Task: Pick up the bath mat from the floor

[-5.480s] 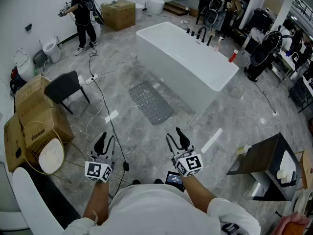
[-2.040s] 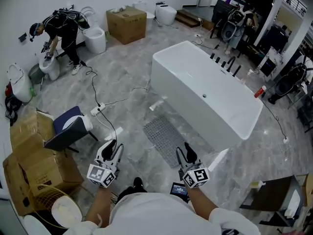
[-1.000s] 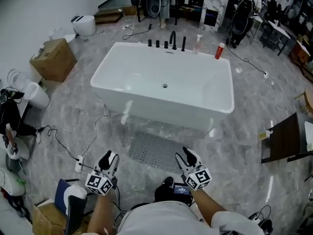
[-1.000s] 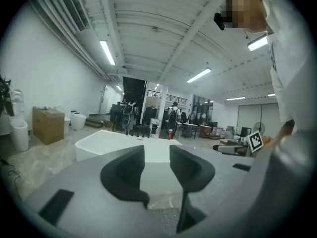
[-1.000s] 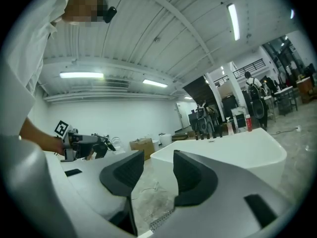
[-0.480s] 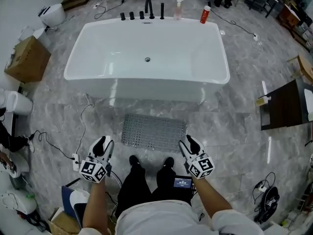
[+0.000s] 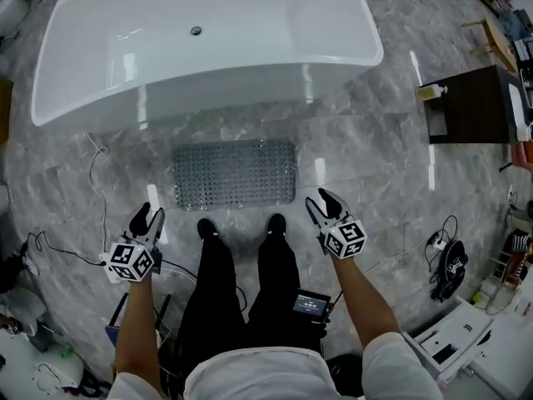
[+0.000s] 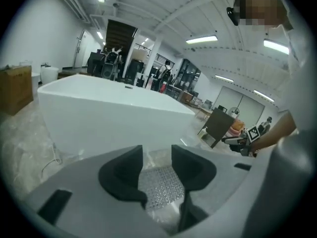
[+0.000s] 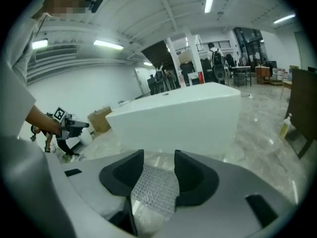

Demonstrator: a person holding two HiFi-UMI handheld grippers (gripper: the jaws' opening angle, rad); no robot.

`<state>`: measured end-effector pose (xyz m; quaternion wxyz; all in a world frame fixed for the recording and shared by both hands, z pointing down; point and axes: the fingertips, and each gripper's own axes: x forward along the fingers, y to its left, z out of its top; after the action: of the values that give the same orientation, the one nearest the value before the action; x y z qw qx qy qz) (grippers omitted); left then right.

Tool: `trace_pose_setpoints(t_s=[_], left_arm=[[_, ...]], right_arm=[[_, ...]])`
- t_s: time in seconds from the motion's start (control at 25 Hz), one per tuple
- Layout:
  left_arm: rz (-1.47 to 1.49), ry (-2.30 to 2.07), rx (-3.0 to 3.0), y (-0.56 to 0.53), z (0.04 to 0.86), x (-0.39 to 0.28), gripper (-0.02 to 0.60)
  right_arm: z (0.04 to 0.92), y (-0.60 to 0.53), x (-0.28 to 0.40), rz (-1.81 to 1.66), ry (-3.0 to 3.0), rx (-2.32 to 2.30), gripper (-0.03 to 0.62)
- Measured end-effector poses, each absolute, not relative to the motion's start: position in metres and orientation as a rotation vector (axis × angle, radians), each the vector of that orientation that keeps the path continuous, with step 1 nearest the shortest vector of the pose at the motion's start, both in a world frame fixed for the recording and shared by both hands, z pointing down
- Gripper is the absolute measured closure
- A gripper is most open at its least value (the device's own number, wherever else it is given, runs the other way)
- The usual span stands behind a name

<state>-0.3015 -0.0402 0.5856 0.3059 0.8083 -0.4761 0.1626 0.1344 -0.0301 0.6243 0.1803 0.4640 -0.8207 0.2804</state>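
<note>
The grey studded rectangular bath mat (image 7: 235,175) lies flat on the grey marble floor (image 7: 375,182), at twelve o'clock from the person's black shoes (image 7: 206,227), with the white bathtub (image 7: 208,32) just beyond. The left gripper (image 7: 150,216) hangs at the mat's eight o'clock, its jaws opening with nothing between them. The right gripper (image 7: 317,200), at the mat's four o'clock, is spread and empty.

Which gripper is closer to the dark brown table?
Right. The right gripper is over the floor, with the dark brown table off to its right. The left gripper, jaws opening with nothing between them, is farther off, beyond the person's legs.
</note>
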Motion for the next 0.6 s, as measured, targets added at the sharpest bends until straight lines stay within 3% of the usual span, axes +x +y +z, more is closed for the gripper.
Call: trace_pose_setpoints(t_s=[0.6], left_arm=[[0.494, -1.198, 1.676, -0.037, 0.897, -0.362, 0.376]], right_arm=[[0.913, -0.035, 0.149, 0.985, -1.976, 0.998, 0.393]])
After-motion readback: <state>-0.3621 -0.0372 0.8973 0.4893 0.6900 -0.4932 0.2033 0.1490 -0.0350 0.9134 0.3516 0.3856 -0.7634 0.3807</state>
